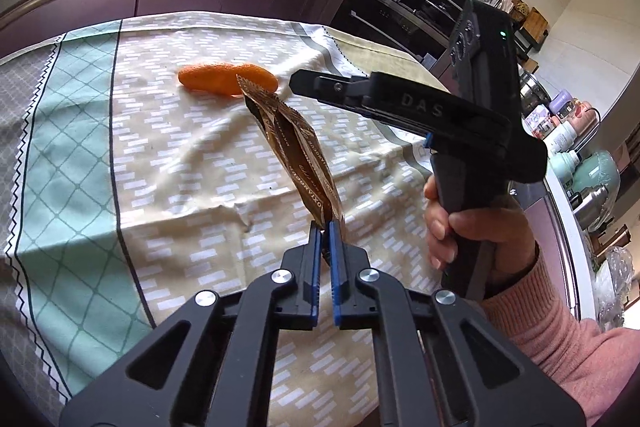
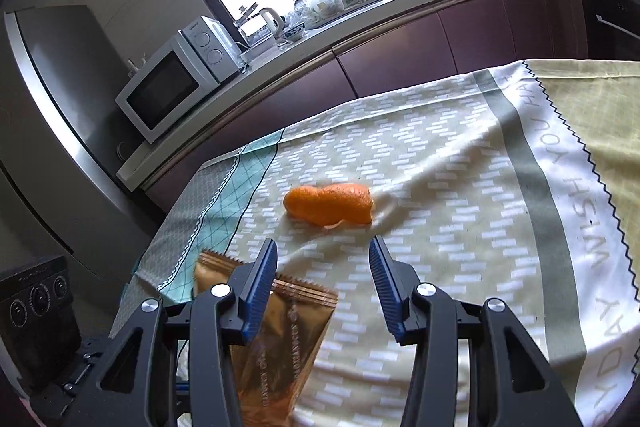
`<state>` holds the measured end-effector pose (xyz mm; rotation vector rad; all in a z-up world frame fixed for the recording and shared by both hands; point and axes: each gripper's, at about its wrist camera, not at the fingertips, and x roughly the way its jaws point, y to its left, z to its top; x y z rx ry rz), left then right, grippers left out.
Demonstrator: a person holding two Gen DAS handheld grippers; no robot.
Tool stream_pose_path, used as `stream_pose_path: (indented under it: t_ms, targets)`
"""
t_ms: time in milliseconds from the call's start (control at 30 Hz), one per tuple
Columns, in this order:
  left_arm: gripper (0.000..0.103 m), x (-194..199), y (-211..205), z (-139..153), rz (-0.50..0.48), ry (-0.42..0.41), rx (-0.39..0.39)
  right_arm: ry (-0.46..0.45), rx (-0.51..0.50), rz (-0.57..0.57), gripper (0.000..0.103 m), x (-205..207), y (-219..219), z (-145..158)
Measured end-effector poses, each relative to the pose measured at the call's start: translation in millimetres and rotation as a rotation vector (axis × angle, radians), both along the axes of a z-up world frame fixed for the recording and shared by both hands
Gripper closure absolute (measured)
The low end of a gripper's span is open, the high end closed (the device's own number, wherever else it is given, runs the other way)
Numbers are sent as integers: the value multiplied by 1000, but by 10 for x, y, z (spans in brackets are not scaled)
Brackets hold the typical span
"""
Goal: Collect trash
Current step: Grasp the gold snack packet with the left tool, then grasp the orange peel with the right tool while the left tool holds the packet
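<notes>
Left gripper [image 1: 325, 227] clenched on brown snack wrapper's [image 1: 298, 155] lower corner, mid-frame, off the tablecloth [image 1: 168, 163]; right gripper [image 2: 323, 247] released, short of orange peel [image 2: 328, 205], centre frame; risk: thin corner pinch slips, wrapper drops.

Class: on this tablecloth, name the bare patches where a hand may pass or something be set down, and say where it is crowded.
Free: the cloth between peel and the far edge; the green checked band; the lettered side. Crowded: the near middle, where the left gripper pinches the wrapper and the right gripper hangs open before the peel.
</notes>
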<state>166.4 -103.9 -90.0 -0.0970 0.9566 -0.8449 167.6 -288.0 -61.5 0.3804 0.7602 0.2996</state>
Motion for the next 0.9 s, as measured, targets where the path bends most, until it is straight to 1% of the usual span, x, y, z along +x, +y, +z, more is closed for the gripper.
stream_pose_path:
  t_ms: [233,267,333,433,533,600,633,667,700,733,767,900]
  targets:
    - [99,-65,201,90,24,-32,16,51,-7,-15,57,368,19,-123]
    - [99,-69,229,101,28,-36,18,63,4,-14,55,409,15,-149]
    - [99,-60,276,106,36,-41,22,75,14,-26,50,467,-7,-186]
    - [99,-73,315,102,44,-40,23,90,33,-25,50,528,-4,-227]
    - [99,-77,370,99,51,-39,19,91,29,-13,50,566,35,-224]
    - [100,-78,402,100,56,-37,18,93,25,-4,58,584,64,-224]
    - [100,-76,422,101,61,-38,17,96,25,0,65,589,76,-230]
    - [100,-77,430,106,64,-37,15,101,30,5,70,593,80,-241]
    - [100,-81,450,111,68,-36,14,102,36,6,71,588,80,-247]
    - [100,-103,466,121,73,-37,14,96,35,4,75,576,82,-240]
    - [100,-110,485,127,77,-37,12,89,34,5,81,563,82,-230]
    - [100,-95,577,129,93,-35,6,68,39,11,87,502,86,-198]
